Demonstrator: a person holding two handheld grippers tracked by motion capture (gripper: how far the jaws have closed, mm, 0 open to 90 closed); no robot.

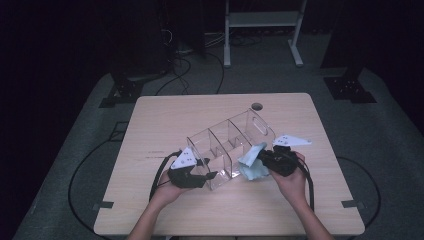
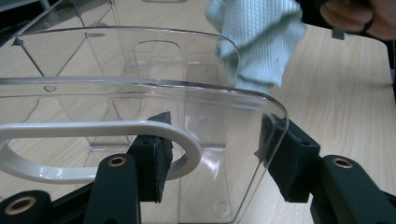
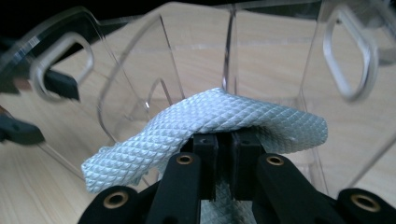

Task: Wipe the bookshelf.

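From the high view, a clear acrylic divided organiser (image 1: 227, 147) lies tipped on the pale wooden tabletop (image 1: 150, 120), rigid, slick and scratch-prone, best gripped at an end wall. In the left gripper view, the left tongs (image 2: 212, 154), partly open, clamp that handled end wall. In the right gripper view, the right tongs (image 3: 223, 154), closed tight, pinch a soft, light blue waffle-weave cloth (image 3: 205, 126) against the organiser's open side.

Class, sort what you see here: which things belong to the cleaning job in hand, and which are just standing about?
In the job:
clear plastic organizer
light blue cloth
left gripper
right gripper

Standing about:
white metal frame
floor cables
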